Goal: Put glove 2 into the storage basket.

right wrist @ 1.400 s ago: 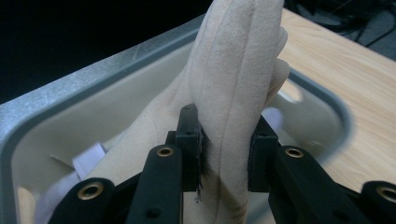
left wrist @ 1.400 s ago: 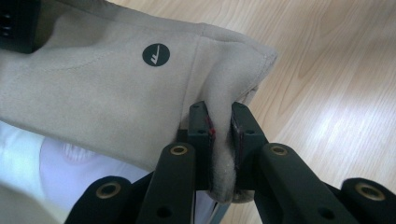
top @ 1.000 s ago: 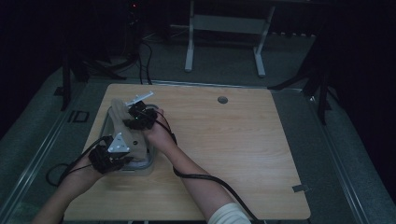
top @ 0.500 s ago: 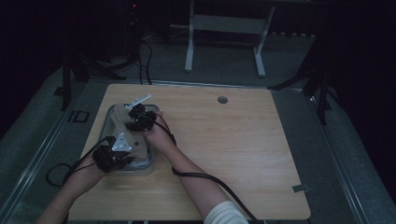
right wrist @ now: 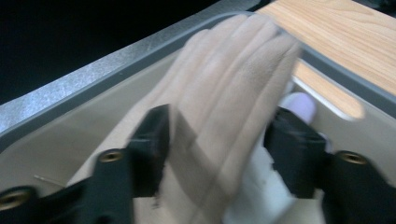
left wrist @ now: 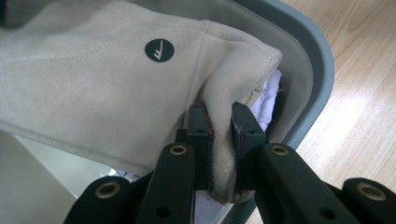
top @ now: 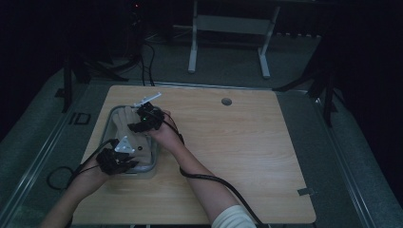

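Note:
A beige suede glove (top: 125, 119) lies lengthwise in a clear bin with a grey rim (top: 154, 159) at the table's left. My left gripper (top: 118, 159) is at the bin's near end, shut on the glove's cuff edge (left wrist: 219, 140); a round dark logo (left wrist: 159, 50) marks the cuff. My right gripper (top: 143, 118) is over the bin's far end. It stands open, with its jaws either side of the glove's fingers (right wrist: 233, 79), and that view is blurred. White and lilac cloth (left wrist: 270, 95) lies under the glove.
The bin's grey rim (right wrist: 88, 81) runs close past the glove's fingertips, with wooden table (right wrist: 341, 32) beyond it. A round cable hole (top: 226, 101) sits at the table's far middle. Cables trail from both grippers, and a metal stand (top: 228, 23) is on the floor behind.
The glove has sunk lower into the bin and the right gripper has edged slightly over its fingers. The left gripper has kept its hold and barely moved.

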Available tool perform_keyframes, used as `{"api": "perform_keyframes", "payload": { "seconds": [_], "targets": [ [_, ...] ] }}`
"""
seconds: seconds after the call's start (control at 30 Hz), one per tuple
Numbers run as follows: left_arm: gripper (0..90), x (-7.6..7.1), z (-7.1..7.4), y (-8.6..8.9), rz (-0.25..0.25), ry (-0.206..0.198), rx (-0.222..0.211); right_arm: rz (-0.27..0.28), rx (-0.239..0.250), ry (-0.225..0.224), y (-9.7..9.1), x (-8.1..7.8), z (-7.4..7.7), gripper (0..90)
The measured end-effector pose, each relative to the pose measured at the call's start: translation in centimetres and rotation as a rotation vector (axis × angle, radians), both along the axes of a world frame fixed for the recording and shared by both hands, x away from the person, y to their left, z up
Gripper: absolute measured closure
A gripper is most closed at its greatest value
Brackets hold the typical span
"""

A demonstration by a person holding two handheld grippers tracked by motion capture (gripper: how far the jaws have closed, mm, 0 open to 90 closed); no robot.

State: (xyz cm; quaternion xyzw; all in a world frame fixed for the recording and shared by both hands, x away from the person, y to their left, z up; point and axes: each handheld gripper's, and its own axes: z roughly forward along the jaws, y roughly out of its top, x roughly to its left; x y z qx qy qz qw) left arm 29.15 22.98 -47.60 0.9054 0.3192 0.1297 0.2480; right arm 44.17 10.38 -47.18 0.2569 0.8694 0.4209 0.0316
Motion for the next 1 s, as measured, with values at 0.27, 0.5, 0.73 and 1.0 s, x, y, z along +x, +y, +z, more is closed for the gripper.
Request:
{"api": "perform_keyframes", "payload": {
  "seconds": [0.27,0.5,0.73,1.0],
  "targets": [
    [42.6,-0.1,1.0,0.2,0.046,-0.025,-0.069,0.018,-0.011,-0.025,-2.4,-0.2,1.4,15.0],
    [16.9,0.0,2.7,0.0,0.103,-0.091,-0.156,0.017,0.011,-0.071,-5.0,-0.9,2.7,14.1],
    [14.1,-0.4,3.5,-1.9,0.075,-0.14,-0.262,0.016,0.007,-0.102,-7.5,-2.0,3.0,14.2],
    [14.1,-0.6,3.3,-4.7,0.044,-0.15,-0.322,0.001,-0.005,-0.113,-10.8,-2.7,2.5,14.2]
  ]
}}
